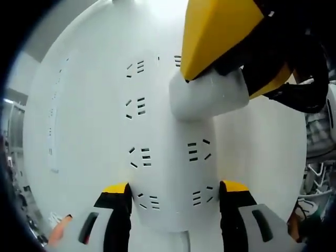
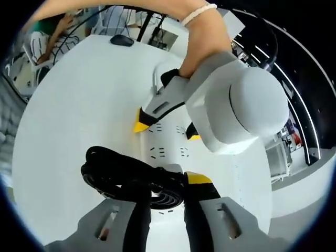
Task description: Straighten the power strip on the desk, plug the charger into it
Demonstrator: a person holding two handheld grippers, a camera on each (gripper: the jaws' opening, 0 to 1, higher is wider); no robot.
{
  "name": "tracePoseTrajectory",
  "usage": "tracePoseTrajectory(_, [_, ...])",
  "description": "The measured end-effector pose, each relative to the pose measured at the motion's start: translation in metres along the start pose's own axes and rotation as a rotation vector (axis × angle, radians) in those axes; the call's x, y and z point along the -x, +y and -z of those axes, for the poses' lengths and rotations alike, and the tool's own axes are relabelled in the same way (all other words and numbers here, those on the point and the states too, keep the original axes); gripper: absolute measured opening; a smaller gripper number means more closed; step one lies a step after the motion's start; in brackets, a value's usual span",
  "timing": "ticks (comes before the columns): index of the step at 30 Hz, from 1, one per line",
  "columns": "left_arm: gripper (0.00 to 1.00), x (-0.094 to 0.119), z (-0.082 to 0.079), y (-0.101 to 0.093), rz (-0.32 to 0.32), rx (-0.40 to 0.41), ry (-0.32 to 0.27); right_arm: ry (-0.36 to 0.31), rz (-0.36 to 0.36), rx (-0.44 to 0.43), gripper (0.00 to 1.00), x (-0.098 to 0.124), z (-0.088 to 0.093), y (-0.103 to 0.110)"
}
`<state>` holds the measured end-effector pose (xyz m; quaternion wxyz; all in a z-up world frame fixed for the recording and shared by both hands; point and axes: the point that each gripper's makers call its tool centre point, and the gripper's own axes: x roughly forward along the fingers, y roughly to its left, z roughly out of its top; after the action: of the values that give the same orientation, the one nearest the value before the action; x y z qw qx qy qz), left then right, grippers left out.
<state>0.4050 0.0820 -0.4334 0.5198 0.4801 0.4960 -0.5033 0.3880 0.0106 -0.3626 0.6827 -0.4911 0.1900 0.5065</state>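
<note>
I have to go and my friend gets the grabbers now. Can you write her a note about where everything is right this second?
Left gripper: its jaws sit either side of the near end of the white power strip, steadying it on the white desk.
Right gripper: shut on the white charger, with its coiled black cable bunched at the jaws.
Done: the charger is over the strip's far sockets; whether its prongs are seated cannot be seen.
Left: press the charger fully home, check the strip lies straight, then let go with both.
</note>
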Motion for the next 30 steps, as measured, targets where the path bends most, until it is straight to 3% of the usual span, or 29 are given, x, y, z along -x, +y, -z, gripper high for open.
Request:
tracePoseTrajectory(5, [0.70, -0.002, 0.000, -0.001, -0.005, 0.028, 0.020, -0.015, 0.011, -0.017, 0.20, 0.000, 0.000, -0.001])
tracePoseTrajectory(10, [0.89, -0.004, 0.004, 0.005, -0.050, 0.132, 0.030, -0.029, 0.017, -0.021, 0.20, 0.000, 0.001, -0.003])
tracePoseTrajectory(14, [0.99, -0.004, 0.004, 0.005, -0.080, 0.155, -0.002, -0.049, 0.011, -0.032, 0.20, 0.000, 0.001, -0.004])
tracePoseTrajectory(17, [0.99, -0.002, 0.009, 0.005, -0.093, 0.162, 0.002, -0.059, 0.008, -0.038, 0.21, 0.000, 0.001, -0.004])
tracePoseTrajectory(18, [0.99, -0.001, 0.010, 0.009, -0.129, 0.171, -0.008, -0.065, 0.008, -0.041, 0.21, -0.001, 0.001, -0.004])
tracePoseTrajectory(19, [0.99, 0.001, 0.011, 0.006, -0.117, 0.168, -0.005, -0.069, 0.007, -0.041, 0.21, -0.001, 0.001, -0.004])
tracePoseTrajectory(25, [0.99, 0.020, 0.000, 0.001, -0.128, 0.204, -0.109, -0.106, 0.011, -0.039, 0.23, -0.004, 0.002, -0.003])
tracePoseTrajectory(27, [0.99, 0.026, 0.001, -0.002, -0.133, 0.204, -0.119, -0.077, 0.011, 0.016, 0.25, -0.008, 0.007, 0.000])
tracePoseTrajectory(30, [0.99, 0.032, 0.004, -0.003, -0.161, 0.194, -0.122, -0.060, 0.025, 0.008, 0.32, -0.010, 0.009, 0.001])
